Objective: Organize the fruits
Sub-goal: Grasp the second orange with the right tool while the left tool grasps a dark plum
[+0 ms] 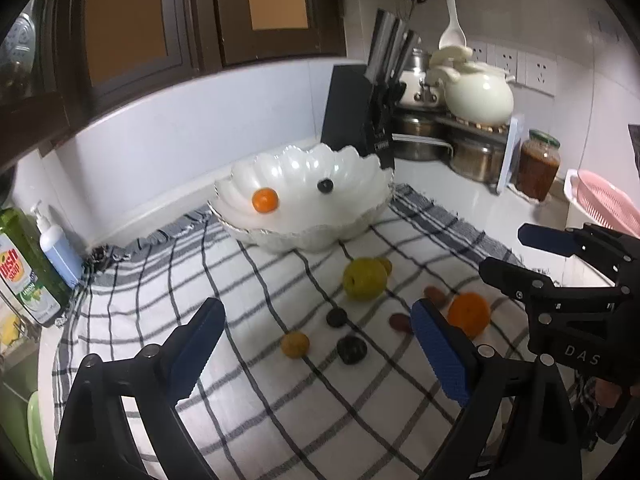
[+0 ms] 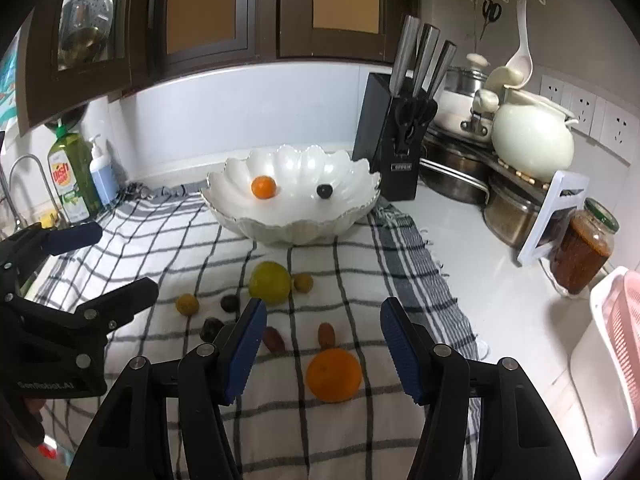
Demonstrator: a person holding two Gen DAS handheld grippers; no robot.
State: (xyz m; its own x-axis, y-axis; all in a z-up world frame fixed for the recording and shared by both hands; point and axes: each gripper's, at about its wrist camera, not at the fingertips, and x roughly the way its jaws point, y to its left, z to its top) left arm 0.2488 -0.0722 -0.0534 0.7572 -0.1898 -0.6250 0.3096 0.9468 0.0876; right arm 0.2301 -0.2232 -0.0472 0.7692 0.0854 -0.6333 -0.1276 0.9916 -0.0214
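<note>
While both grippers hang over the checked cloth (image 2: 352,272), I see the left gripper (image 1: 316,344) with its blue pads spread wide and nothing between them. My right gripper (image 2: 324,344) is parted too, empty, with the big orange (image 2: 334,374) lying on the cloth just below the gap between its pads, untouched. Behind it sit two brown dates (image 2: 326,334), two dark plums (image 2: 230,303), a small yellow-orange fruit (image 2: 187,304) and a green-yellow pear-like fruit (image 2: 270,282) with another small yellow fruit (image 2: 303,281) just beside it. Further back, the white scalloped bowl (image 2: 296,228) stands on the cloth's far edge, holding a small orange (image 2: 263,187) and a dark plum-like fruit (image 2: 324,191), well apart. Right of the bowl stands a black knife block (image 2: 386,136).
</note>
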